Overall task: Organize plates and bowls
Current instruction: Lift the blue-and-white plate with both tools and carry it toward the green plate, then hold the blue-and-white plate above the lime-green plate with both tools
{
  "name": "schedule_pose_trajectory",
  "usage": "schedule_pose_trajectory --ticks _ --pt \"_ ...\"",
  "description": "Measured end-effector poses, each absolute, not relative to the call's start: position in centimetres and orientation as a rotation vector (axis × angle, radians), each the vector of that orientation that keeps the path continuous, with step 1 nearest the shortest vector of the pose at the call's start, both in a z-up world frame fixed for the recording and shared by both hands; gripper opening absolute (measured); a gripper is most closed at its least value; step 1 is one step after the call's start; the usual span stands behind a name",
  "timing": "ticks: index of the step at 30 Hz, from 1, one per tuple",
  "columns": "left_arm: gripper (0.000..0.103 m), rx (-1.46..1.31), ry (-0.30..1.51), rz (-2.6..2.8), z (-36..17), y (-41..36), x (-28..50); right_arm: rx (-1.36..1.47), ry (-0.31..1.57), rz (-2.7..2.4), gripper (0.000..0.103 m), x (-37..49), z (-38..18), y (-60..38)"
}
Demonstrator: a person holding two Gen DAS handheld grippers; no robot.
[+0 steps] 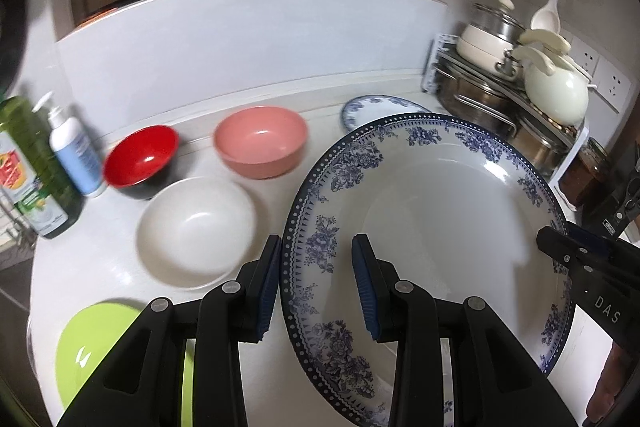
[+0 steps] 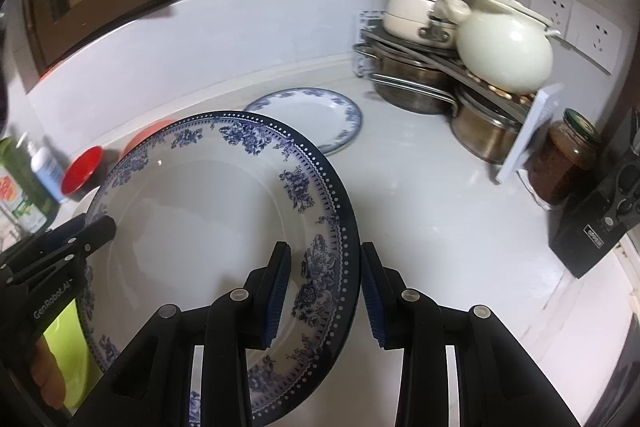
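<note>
Plates come first: the big blue-flowered plate [image 1: 424, 227] hangs tilted above the worktop [image 2: 440, 211], carried between both grippers. The left gripper [image 1: 316, 283] pinches its left rim, one pad under the rim and one on the inner face; the right gripper [image 2: 326, 291] pinches the opposite rim the same way.

To do this step well, I judge both hands should travel together and level the plate before lowering it, since a two-sided rim pinch slips easily if one hand leads. The likely target is the smaller blue plate [image 2: 308, 117] lying flat toward the worktop's back edge, near the pot rack [image 2: 452, 67]; centre the big plate there before letting go.

A green bowl [image 1: 92, 347] sits at the near left edge, then a white bowl [image 1: 196, 231], a red bowl [image 1: 140, 159] and a pink bowl [image 1: 260, 141] farther back.

Readable writing: "GenRobot.AI" on the left gripper's arm in the right wrist view, "DAS" on the right gripper's. The bottle labels at the left edge are too blurred to read.
</note>
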State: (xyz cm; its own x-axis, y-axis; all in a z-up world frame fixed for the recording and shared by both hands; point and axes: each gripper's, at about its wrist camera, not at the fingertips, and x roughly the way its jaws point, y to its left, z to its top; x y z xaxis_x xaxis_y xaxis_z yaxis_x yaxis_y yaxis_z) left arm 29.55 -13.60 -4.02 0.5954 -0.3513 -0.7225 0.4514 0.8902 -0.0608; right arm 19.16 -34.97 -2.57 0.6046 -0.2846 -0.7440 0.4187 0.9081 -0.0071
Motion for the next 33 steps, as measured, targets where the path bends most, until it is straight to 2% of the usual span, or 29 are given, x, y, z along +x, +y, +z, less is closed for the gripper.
schedule_pose_trajectory --ticks 33 --pt "0.035 0.024 0.787 -0.186 -2.7 4.6 26.2 0.04 0.82 -0.108 0.036 20.6 -2.2 -18.8"
